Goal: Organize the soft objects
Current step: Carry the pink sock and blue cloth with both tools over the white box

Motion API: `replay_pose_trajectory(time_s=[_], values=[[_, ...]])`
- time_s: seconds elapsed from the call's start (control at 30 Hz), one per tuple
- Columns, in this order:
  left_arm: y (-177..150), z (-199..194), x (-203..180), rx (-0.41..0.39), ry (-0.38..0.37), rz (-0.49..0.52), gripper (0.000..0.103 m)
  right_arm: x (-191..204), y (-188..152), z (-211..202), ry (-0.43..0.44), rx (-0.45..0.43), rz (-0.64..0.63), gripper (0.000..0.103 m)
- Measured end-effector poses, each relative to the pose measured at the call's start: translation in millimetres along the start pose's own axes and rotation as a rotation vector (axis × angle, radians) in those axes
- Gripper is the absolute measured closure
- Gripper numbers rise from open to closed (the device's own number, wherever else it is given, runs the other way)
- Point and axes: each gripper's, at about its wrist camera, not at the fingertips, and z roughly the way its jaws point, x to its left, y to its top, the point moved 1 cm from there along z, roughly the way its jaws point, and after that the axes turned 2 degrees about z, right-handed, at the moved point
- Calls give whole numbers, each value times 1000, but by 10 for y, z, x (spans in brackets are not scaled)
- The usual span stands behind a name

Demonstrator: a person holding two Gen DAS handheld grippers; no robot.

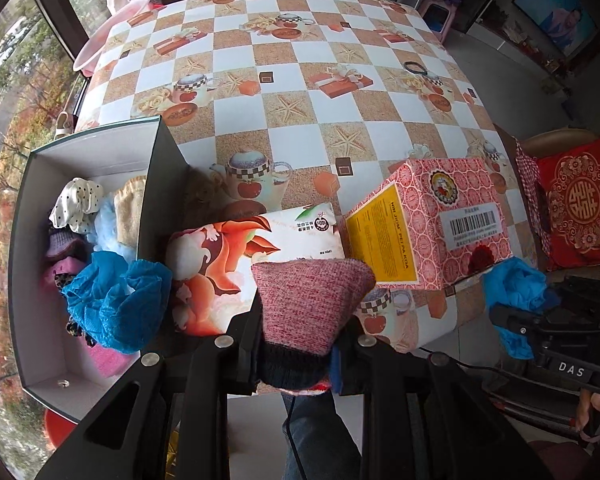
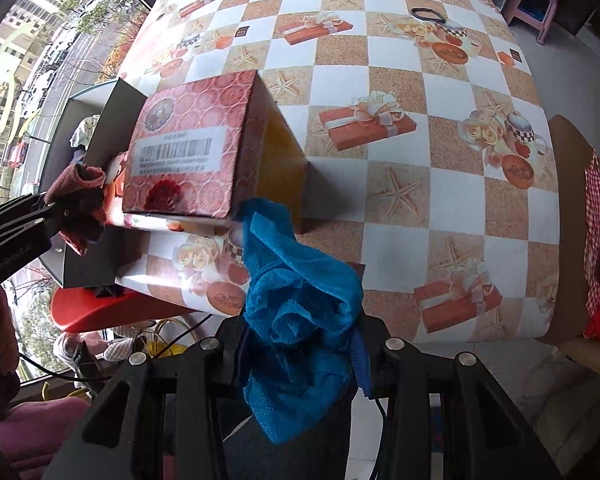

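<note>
Both tongs are loaded: my left gripper pinches a pink knit sock, my right gripper clamps a crumpled blue shoe cover. Left of the left tongs sits the open storage box, half full of soft things. I'd carry each clear over its dark wall, then release low.

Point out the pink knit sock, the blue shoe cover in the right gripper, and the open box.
pink knit sock (image 1: 314, 304), left wrist view, knit body.
blue shoe cover (image 2: 300, 300), right wrist view, bunched middle.
open box (image 1: 100, 156), left wrist view, inner back wall.
</note>
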Motion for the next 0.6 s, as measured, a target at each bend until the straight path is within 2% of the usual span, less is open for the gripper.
replay_pose_trajectory(time_s=[0.27,0.6], values=[[-246,-223,317,-54,14,-79,76,566,-77,17,32,6,-142,61],[-593,-410,896,-95,49,-268,76,1186,64,-19,27,-6,-310,61]])
